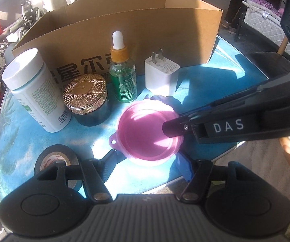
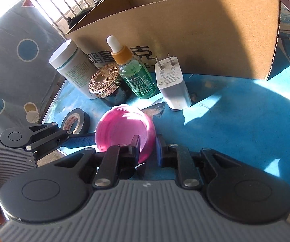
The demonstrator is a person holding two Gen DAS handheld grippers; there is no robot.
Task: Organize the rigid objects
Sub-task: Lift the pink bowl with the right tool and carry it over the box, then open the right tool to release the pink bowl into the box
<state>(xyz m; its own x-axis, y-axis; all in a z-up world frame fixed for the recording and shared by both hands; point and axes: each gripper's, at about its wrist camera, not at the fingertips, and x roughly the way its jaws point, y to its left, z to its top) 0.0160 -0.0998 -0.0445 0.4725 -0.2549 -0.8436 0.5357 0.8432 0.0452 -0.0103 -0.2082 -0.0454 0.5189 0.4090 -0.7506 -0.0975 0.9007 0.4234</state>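
The right gripper [image 2: 148, 144] has its fingers clamped on the near wall of the pink plastic funnel-shaped cup [image 2: 122, 128], one finger inside the bowl and one outside, a pinch suited to lifting a thin rim. The left gripper [image 1: 147, 159] stands released, its fingers spread to either side of the same cup's near edge without pressing it, probably to steady it. Both tools tilt steeply down toward the blue tabletop [image 1: 215, 88], on which the cup sits or hovers low; which I cannot tell. Just left of the fingers lies a black roll of tape [image 1: 54, 157]. Beyond the cup stand a gold-lidded dark jar [image 1: 86, 98], a white pill bottle [image 1: 34, 88], a green glass dropper bottle [image 1: 122, 76] and a white plug charger [image 1: 161, 74], lined up before the open cardboard box [image 1: 136, 28], likely their destination.
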